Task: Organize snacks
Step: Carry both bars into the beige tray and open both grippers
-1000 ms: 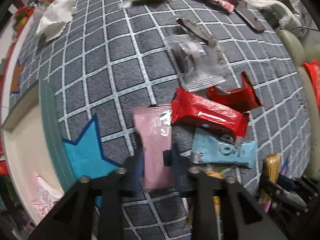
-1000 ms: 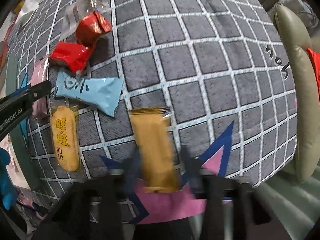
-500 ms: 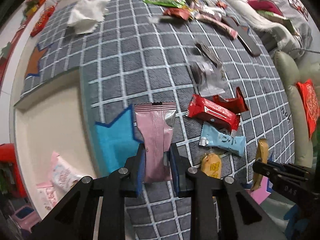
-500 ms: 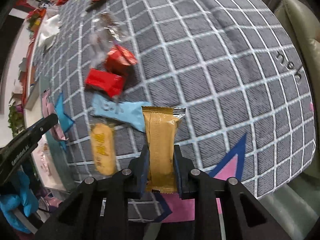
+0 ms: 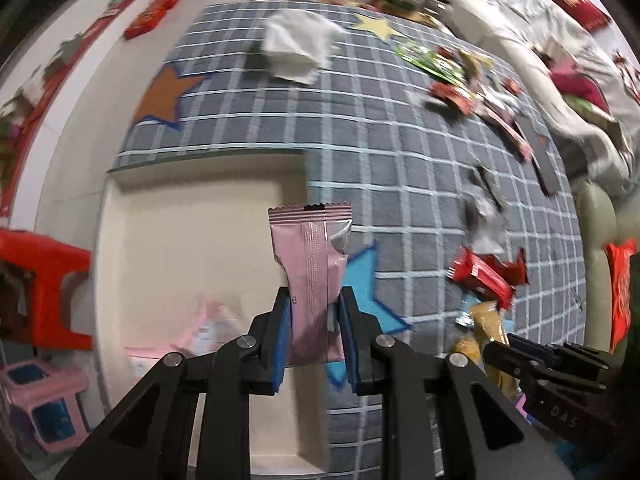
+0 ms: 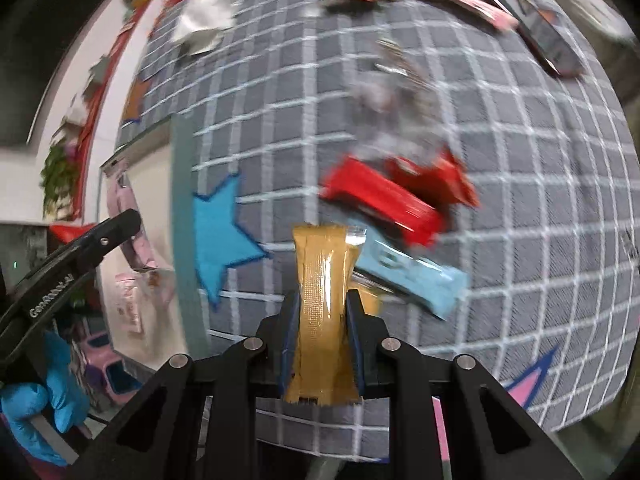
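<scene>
Closest to me, the left gripper (image 5: 314, 340) is clamped on a pink snack pack (image 5: 310, 276), pack standing upright between the blue pads, top crimp free, held in the air over the near edge of the cream tray (image 5: 192, 248). The right gripper (image 6: 322, 340) is clamped likewise on a gold snack bar (image 6: 322, 304), upright, still over the grey checked cloth (image 6: 500, 168) w/ the tray off to its left. Looks like a carry-and-drop step for both, pink first. To do it well I'd say: get the pink pack fully past the tray wall before letting go, lower it close to the floor so it doesn't bounce out, lay it beside what's already there, not on top, & keep the two tools apart since the right one trails just beside the left. The tray, sunk at the cloth's edge by the blue star (image 5: 360, 276), already holds a pale pink packet or two (image 5: 208, 320) near its front corner; too blurred to count. Rest of the tray floor is bare. Further out on the cloth: a red wrapper (image 6: 384, 204), a light-blue pack (image 6: 412, 276), then a crumpled white tissue (image 5: 298, 48) & more loose wrappers along the far edge, none sorted yet.
</scene>
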Available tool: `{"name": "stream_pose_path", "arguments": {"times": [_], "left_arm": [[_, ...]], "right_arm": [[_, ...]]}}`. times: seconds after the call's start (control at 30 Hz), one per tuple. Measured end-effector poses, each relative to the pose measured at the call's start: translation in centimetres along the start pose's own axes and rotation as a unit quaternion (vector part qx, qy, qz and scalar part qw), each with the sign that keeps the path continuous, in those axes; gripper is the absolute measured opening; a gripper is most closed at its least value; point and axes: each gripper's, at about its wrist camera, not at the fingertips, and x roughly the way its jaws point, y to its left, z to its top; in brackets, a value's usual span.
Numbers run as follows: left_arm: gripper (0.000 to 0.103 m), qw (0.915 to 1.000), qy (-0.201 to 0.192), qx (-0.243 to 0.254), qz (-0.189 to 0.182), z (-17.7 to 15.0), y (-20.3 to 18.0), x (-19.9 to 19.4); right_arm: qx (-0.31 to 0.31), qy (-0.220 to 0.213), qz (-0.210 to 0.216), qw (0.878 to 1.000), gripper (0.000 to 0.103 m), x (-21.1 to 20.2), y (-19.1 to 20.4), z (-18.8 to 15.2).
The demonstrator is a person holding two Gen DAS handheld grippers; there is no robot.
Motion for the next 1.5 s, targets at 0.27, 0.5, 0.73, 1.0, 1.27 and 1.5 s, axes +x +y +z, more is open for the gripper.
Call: {"name": "stream_pose_path", "arguments": {"times": [0.27,0.5,0.73,1.0,1.27,1.5], "left_arm": [[0.026,0.9982,-0.005,-0.049,0.033,-0.2,6.1,-0.2],[0.026,0.9964,0.006,-0.075,0.04,-1.3,9.5,0.1],[0.026,0.996,0.023,-0.079,0.036,-2.0,9.7,1.3],[0.026,0.9961,0.031,-0.07,0.043,-2.3,9.5,1.7],[0.026,0.996,0.026,-0.074,0.043,-1.8,9.5,1.9],[0.026,0.9955,0.021,-0.078,0.049,-0.9,9.9,1.7]], "right_arm": [[-0.081,0.004,0.026,0.996,0.024,1.5,8.1,2.9],[-0.049,0.051,-0.008,0.997,0.056,4.3,6.7,3.5],[-0.012,0.079,-0.018,0.997,0.07,6.9,5.5,1.2],[-0.053,0.087,-0.081,0.991,0.028,9.8,8.4,0.8],[-0.031,0.049,-0.025,0.998,0.024,6.4,6.9,2.2],[-0.066,0.008,0.022,0.998,0.024,3.3,11.3,4.5]]}}
